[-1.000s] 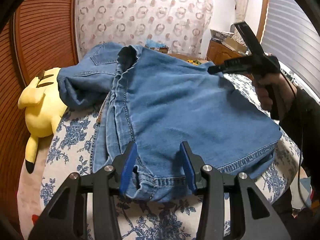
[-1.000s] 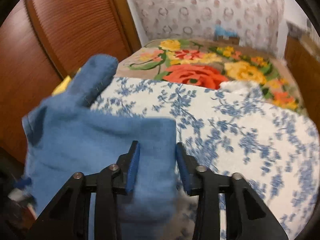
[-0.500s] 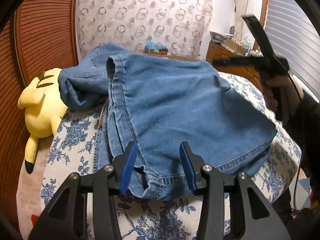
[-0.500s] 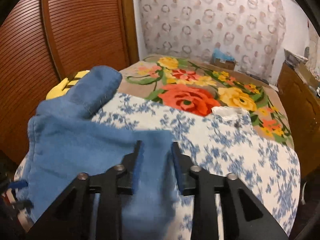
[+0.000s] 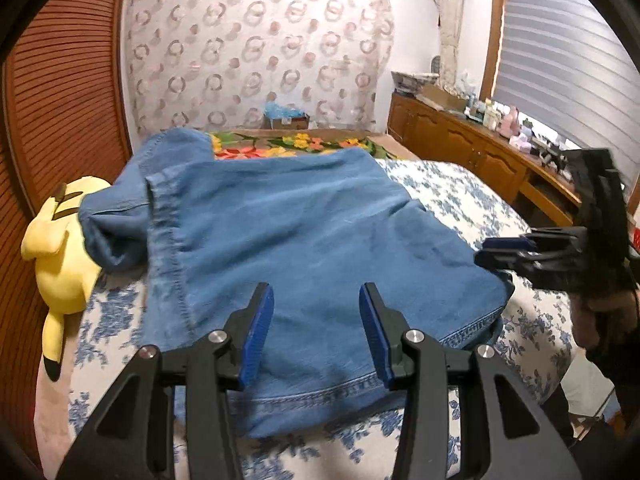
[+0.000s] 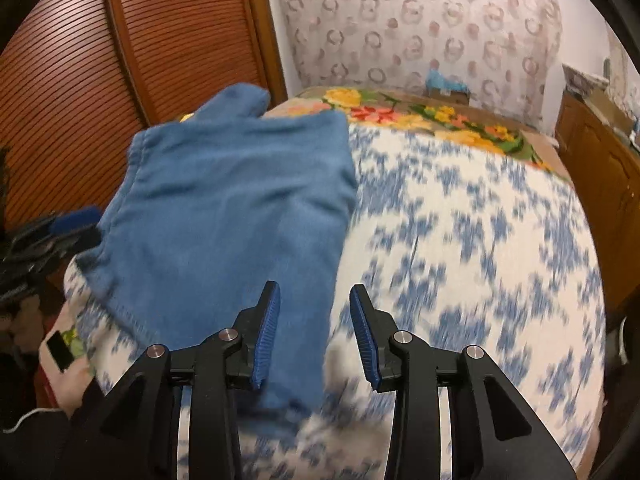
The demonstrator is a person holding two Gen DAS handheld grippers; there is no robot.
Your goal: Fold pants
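Pants (image 5: 304, 248) laid doubled on bed (image 5: 472, 200) (fold apparently just set). Left gripper (image 5: 316, 332) released, right gripper (image 6: 314, 336) released above fabric. Regrasp at hem judged next.

Ring-patterned curtain (image 5: 256, 52); slatted wooden doors (image 6: 120, 60); floral-covered bed (image 6: 480, 220); blinds (image 5: 560, 48)

Bedspread (image 6: 480, 240) right of the jeans (image 6: 232, 208) lies bare; plush toy (image 5: 60, 248) crowds their left edge.

No readable text or labels anywhere.
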